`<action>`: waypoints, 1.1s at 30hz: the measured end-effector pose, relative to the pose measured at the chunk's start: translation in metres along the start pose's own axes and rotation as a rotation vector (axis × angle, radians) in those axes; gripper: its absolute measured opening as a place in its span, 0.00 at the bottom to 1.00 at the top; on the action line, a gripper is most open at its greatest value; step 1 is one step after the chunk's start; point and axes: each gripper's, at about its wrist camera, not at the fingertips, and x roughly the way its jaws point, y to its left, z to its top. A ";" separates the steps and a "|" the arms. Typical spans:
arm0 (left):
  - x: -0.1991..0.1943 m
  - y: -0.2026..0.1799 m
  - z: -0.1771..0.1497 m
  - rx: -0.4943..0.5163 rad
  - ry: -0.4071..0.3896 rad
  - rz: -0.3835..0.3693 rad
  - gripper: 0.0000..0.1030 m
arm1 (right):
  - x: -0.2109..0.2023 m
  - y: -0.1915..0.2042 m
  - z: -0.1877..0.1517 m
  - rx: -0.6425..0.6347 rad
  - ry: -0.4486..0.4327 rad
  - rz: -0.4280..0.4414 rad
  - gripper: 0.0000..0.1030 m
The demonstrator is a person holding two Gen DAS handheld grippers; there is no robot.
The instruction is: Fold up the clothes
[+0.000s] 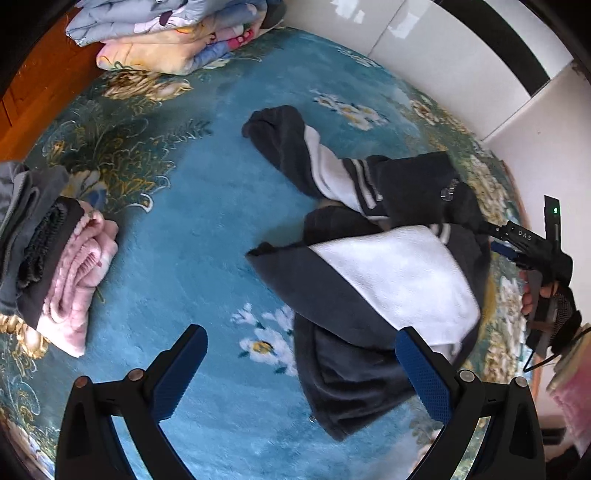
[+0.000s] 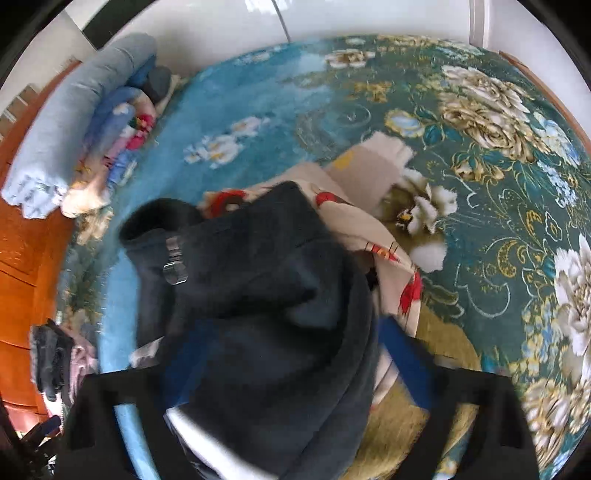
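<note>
A dark grey and white fleece garment lies partly folded on the blue floral blanket. My left gripper is open and empty, hovering over the garment's near left edge. My right gripper comes in from the right with its tips under a lifted dark flap of the garment. In the right wrist view the dark fleece drapes over and between the blue fingers, hiding the tips.
A stack of folded grey, black and pink clothes sits at the left. Folded quilts lie at the far end by the wooden headboard. A cream patterned garment lies behind the dark one. A white wall borders the right.
</note>
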 end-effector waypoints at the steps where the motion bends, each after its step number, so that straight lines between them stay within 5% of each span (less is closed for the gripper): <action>1: 0.004 0.001 0.001 -0.002 0.004 0.005 1.00 | 0.007 -0.003 0.003 0.005 0.013 -0.010 0.59; 4: 0.015 0.002 0.007 -0.016 0.019 0.011 1.00 | 0.026 -0.011 0.007 0.015 0.068 -0.017 0.58; 5: 0.017 0.002 0.010 -0.018 0.023 0.009 1.00 | 0.025 -0.008 0.006 0.004 0.068 -0.032 0.48; 6: 0.020 0.001 0.014 -0.018 0.027 0.006 1.00 | 0.025 -0.006 0.005 -0.007 0.068 -0.048 0.26; 8: 0.025 0.000 0.025 -0.024 0.036 -0.006 1.00 | 0.013 0.002 0.002 -0.024 0.037 -0.069 0.15; 15: 0.051 -0.012 0.101 -0.171 0.069 -0.146 0.99 | -0.070 0.044 -0.048 -0.180 -0.157 -0.006 0.12; 19: 0.071 -0.042 0.153 -0.195 0.088 -0.244 0.99 | -0.096 0.081 -0.095 -0.365 -0.185 -0.006 0.12; 23: 0.106 -0.077 0.192 -0.239 0.200 -0.345 0.99 | -0.091 0.096 -0.130 -0.481 -0.148 -0.047 0.12; 28: 0.149 -0.121 0.215 -0.206 0.354 -0.272 0.99 | -0.092 0.084 -0.142 -0.447 -0.133 -0.058 0.12; 33: 0.178 -0.124 0.211 -0.269 0.469 -0.218 0.93 | -0.099 0.072 -0.146 -0.410 -0.128 -0.049 0.12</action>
